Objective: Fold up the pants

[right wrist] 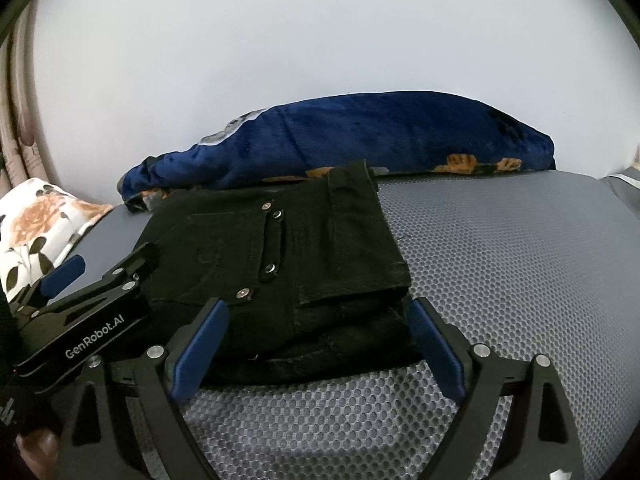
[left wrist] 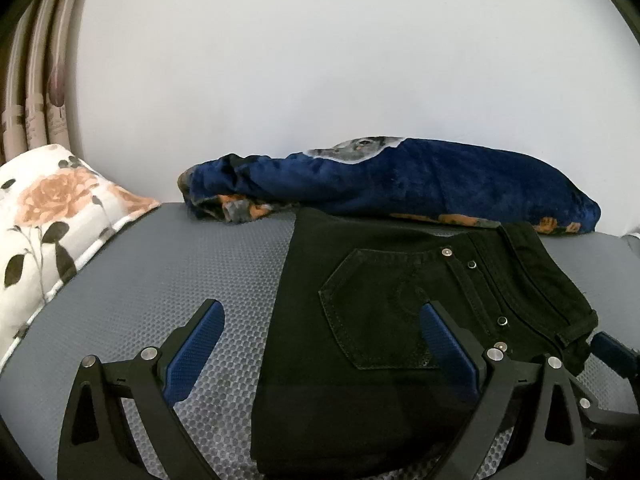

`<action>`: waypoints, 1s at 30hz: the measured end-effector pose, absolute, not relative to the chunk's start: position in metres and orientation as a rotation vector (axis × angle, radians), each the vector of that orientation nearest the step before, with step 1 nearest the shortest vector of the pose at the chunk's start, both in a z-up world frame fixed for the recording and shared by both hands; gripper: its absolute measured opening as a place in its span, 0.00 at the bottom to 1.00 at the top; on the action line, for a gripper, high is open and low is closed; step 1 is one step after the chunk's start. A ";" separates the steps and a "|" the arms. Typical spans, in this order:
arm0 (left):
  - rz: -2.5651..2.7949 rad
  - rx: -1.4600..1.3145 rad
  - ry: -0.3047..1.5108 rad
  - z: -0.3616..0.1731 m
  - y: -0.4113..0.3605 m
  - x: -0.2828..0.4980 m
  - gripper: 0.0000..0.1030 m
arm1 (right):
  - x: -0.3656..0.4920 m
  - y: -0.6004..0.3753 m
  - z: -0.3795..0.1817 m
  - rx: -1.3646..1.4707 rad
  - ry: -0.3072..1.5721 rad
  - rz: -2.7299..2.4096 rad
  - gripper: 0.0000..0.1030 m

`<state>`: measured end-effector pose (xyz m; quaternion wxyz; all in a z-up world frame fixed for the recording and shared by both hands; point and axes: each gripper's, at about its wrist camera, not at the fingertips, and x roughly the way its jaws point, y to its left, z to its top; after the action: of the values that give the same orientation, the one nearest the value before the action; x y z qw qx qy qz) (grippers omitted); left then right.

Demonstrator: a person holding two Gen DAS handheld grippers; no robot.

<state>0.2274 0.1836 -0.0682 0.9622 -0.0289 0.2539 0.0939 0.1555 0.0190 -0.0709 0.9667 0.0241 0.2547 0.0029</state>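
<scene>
I saw the folded black pants (right wrist: 280, 264) lying on the grey mesh mattress (right wrist: 500, 264) before a blue blanket (right wrist: 360, 140), my left gripper (left wrist: 320, 344) and right gripper (right wrist: 316, 340) both spread wide, gripping nothing.

The grey honeycomb-mesh surface (right wrist: 500, 248) bears folded black pants (right wrist: 280, 264), a rolled blue blanket (right wrist: 360, 140) behind them, and a floral pillow (left wrist: 44, 216).

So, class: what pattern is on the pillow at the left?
Peach roses with dark leaves on white, clearest in the left wrist view.
</scene>
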 end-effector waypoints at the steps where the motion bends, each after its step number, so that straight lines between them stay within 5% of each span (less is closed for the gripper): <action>1: 0.191 -0.058 0.514 -0.068 0.184 0.227 0.96 | 0.156 0.019 -0.071 0.046 0.516 0.007 0.87; 30: 0.206 -0.041 0.491 -0.066 0.183 0.223 0.96 | 0.156 0.021 -0.074 0.034 0.516 0.003 0.89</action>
<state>0.2231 0.1825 -0.0661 0.9646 -0.0202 0.2427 0.1016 0.1562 0.0209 -0.0736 0.9668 0.0169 0.2550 0.0015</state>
